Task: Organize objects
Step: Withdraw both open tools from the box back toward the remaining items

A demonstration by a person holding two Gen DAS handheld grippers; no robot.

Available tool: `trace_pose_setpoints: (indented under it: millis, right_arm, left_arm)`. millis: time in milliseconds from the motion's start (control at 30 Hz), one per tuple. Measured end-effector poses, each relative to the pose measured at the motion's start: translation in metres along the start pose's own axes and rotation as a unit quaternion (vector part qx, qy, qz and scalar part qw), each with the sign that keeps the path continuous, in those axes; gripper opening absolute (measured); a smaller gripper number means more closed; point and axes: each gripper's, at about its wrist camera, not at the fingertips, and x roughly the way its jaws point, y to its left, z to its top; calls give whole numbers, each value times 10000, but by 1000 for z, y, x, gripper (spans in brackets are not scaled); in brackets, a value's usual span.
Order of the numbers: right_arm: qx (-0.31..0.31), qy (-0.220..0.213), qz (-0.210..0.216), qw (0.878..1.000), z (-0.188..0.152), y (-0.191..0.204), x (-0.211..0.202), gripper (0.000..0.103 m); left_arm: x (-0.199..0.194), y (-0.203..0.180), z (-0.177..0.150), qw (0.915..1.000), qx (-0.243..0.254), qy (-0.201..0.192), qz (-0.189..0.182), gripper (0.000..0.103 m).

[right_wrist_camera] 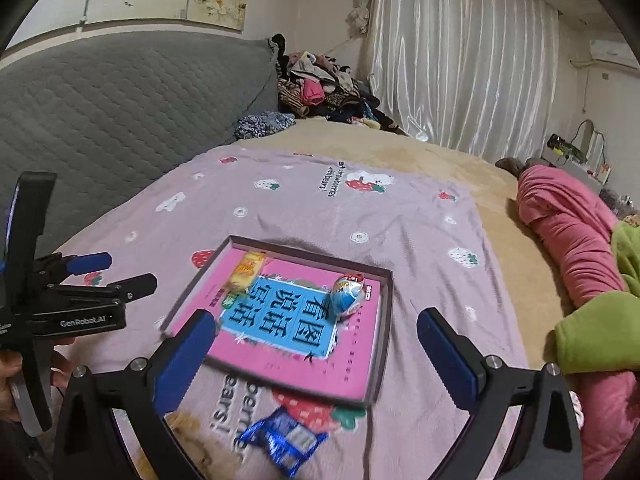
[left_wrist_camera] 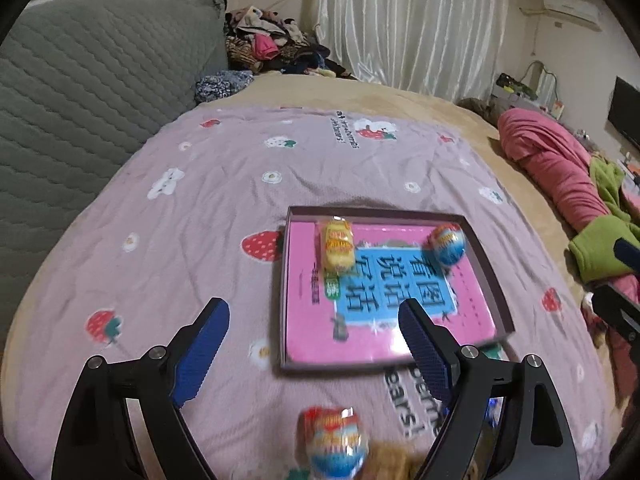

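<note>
Inside the tray (right_wrist_camera: 385, 320) on the blanket (right_wrist_camera: 420, 216): a book (right_wrist_camera: 280, 332) (two snacks (right_wrist_camera: 349, 293) atop it), another packet (right_wrist_camera: 280, 442) lying before the tray.

The left gripper (left_wrist_camera: 314, 320) hung with jaws wide and empty above the bedspread (left_wrist_camera: 192, 248). A shallow box (left_wrist_camera: 486, 268) held a pink book (left_wrist_camera: 360, 340), a yellow packet (left_wrist_camera: 338, 250) and a blue egg (left_wrist_camera: 448, 244); another egg (left_wrist_camera: 336, 446) lay near the bedspread's near edge.

Both hand-held grippers empty.
Left hand-held gripper (left_wrist_camera: 314, 326) and right hand-held gripper (right_wrist_camera: 316, 334) tilt downward, jaws spread wide.
</note>
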Motion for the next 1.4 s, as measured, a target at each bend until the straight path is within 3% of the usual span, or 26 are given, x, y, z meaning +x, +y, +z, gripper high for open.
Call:
trace_pose_setpoints:
  millis: [300,633,1400]
  right_arm:
    - [67,8,-10,10000,-23,17,-61,102]
    - [173,20,-95,9998,-58,15,-98,102]
    - [262,525,-195,9981,-133,6,-100,102]
  left_arm:
    - [-54,-9,-41,9999,99,118,-55,87]
    - [-80,-36,-76,9991,336,158,-226,87]
    - [-75,-70,-143,9958,802,332,-286,87]
